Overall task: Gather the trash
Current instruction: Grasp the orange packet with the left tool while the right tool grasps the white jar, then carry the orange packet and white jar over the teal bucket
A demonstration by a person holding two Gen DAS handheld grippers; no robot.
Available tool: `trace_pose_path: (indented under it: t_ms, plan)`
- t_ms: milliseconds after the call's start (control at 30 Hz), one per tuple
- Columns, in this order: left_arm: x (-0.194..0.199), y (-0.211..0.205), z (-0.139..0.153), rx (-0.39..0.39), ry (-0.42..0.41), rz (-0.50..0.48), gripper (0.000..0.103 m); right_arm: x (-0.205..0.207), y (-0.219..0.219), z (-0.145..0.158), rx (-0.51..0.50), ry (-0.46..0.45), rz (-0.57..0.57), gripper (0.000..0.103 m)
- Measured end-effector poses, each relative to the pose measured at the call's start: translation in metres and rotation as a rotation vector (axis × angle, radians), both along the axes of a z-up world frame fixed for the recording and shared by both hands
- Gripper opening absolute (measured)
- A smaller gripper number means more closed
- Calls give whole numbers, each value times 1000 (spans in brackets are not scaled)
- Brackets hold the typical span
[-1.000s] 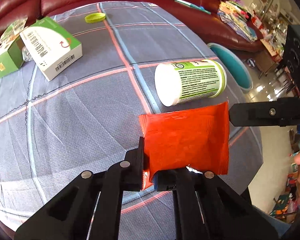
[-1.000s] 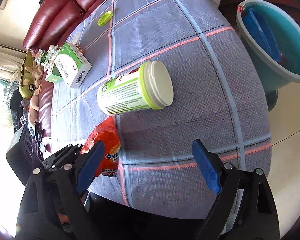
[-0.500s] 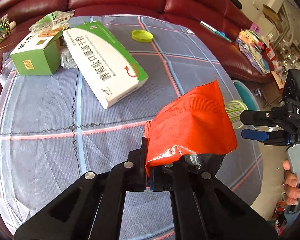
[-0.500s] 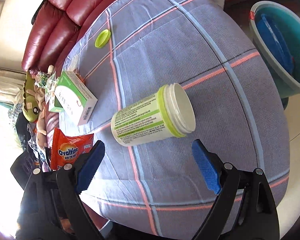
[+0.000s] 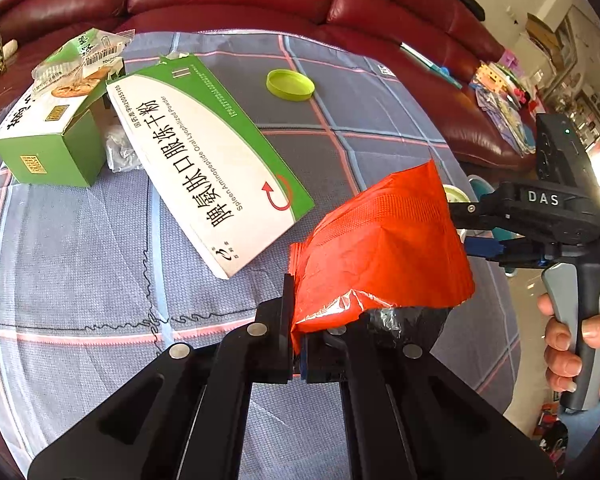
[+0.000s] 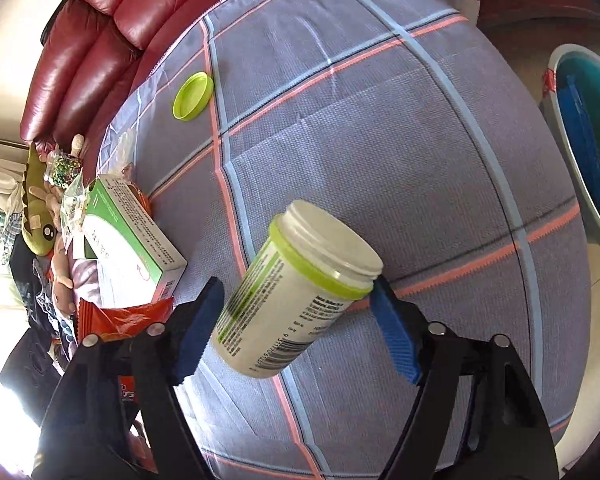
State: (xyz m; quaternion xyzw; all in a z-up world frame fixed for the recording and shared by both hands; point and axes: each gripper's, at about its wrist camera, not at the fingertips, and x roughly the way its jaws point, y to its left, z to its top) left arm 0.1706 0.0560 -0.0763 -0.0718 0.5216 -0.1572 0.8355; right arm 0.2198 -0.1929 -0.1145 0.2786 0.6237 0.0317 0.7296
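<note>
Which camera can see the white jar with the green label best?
The right wrist view. The jar fills its middle, label and lidless mouth plain, between the right gripper's jaws. The left wrist view shows only a sliver of it behind the orange packet.

Sachet [image 5: 384, 248]: orange-red, silvery inside. Jar [image 6: 296, 292]: white, lime-green band, black print. Loose lid [image 5: 290, 85]: lime. Box [image 5: 204, 160]: white and green. Bench cloth [image 6: 380, 140]: grey-blue, pink/pale-blue check. Bin [image 6: 592, 136]: teal, probably grey-rimmed.
</note>
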Motion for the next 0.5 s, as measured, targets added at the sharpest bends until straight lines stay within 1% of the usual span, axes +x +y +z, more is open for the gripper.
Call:
trace_pose_path:
  t_ms: [67,133,233,300,400,500]
  plan:
    - [3,4,0,-5,2,8,2,5,8,-2,0,-1,29,59]
    - [6,6,0,-7,7,14,2,7,13,-2,10,-3,53,56]
    - [9,4,2,-4,12,11,2,7,13,4,-25,-35,67,54]
    - [9,0,3,3,12,4,2,7,7,10,-30,-55,69,54]
    - [11,-11,8,16,2,-15,2,4,-9,24,-51,-89,58,54]
    - [13,-29,17,28,-15,-47,2,-1,-32,35,-47,-114,29,54]
